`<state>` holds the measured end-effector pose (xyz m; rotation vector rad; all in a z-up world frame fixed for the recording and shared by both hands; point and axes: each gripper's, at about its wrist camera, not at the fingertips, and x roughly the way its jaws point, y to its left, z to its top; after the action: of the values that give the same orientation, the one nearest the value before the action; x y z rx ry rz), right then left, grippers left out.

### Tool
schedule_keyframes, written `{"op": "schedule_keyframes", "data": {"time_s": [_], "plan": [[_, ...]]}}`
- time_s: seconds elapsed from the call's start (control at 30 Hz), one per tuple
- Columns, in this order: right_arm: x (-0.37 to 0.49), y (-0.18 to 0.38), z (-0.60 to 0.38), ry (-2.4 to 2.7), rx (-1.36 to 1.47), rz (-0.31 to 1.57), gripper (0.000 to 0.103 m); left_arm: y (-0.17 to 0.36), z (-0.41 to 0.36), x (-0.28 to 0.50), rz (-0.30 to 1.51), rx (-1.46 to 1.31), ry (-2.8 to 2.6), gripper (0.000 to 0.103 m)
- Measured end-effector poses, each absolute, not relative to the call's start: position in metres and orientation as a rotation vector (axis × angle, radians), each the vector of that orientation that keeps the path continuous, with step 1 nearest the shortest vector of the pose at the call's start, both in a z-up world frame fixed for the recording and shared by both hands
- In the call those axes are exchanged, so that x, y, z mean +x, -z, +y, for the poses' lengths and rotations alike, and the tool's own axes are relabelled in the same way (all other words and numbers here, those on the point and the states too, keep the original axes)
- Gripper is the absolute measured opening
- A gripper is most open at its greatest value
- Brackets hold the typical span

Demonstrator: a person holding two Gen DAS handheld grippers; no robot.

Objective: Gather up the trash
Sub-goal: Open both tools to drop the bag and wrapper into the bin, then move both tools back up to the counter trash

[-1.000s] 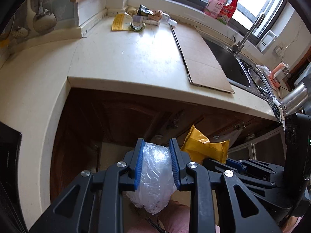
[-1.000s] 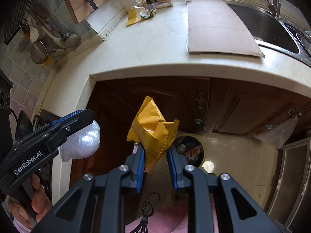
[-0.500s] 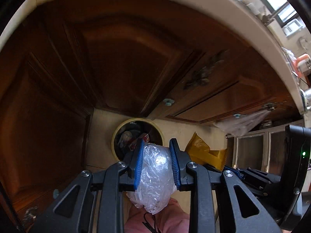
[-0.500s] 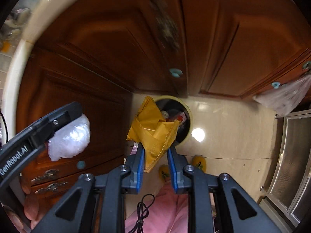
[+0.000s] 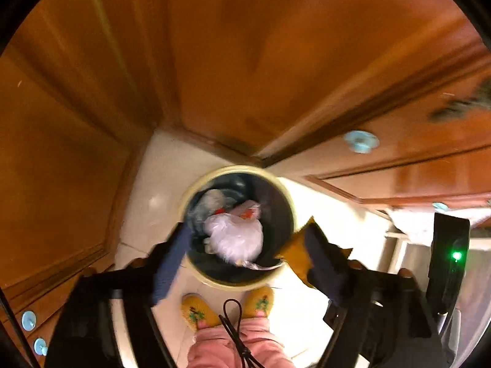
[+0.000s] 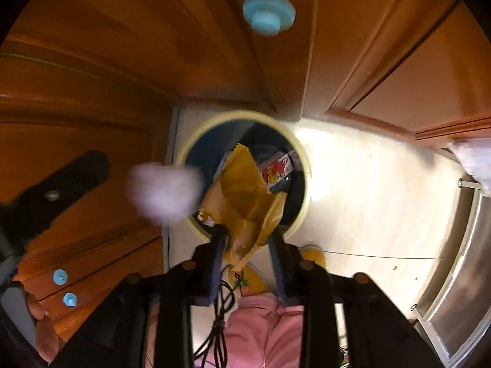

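The left gripper [image 5: 245, 257] is standing with its blue-padded fingers [image 5: 172, 254] spread wide and nothing between them; the crumpled clear plastic bag [image 5: 234, 239] is showing in the gap, loose, over the mouth of the round cream-rimmed trash bin [image 5: 214, 279], and whether it is already resting on the rubbish inside or dropping toward it cannot be told through the blur; in the right wrist view the same bag is appearing as a pale smear just beside the bin's rim. The right gripper [image 6: 247, 260] is holding its fingers only partly parted, with the yellow snack wrapper [image 6: 245, 202] between them and its serrated upper end reaching over the bin; whether the pads are pinching the foil or have let it go cannot be told. Both pieces are looking very light and thin; the bag is soft, airy and likely to drift or cling to a pad, so it is best taken by a bunched fold; the wrapper is crinkly, slick foil, a little stiffer along its sealed edge, which is probably the surest place to nip it. The bin is sitting on pale floor tile against the wooden cabinet doors [image 6: 122, 61], directly ahead of the person's yellow slippers [image 5: 196, 309].
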<state>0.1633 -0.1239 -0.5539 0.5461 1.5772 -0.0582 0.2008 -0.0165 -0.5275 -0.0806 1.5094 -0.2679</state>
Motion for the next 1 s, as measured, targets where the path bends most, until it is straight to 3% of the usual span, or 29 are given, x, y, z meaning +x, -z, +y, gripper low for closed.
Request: {"op": "schedule_keyframes", "data": {"time_s": [0.07, 0.5, 0.77, 1.0], "plan": [[0.165, 0.565, -0.121, 0.068, 0.533, 1.595, 0.045, 0.539, -0.007, 0.201, 1.53, -0.078, 0.225, 0.078], [0.159, 0.551, -0.124, 0.056, 0.609, 1.611, 0.046, 0.534, 0.015, 0.187, 1.559, 0.025, 0.149, 0.078], [0.149, 0.487, -0.131, 0.062, 0.638, 1.578, 0.046, 0.458, 0.012, 0.177, 1.503, 0.083, 0.178, 0.078], [0.138, 0.38, -0.134, 0.043, 0.621, 1.47, 0.046, 0.347, 0.015, 0.172, 1.414, 0.094, 0.241, 0.078]]}}
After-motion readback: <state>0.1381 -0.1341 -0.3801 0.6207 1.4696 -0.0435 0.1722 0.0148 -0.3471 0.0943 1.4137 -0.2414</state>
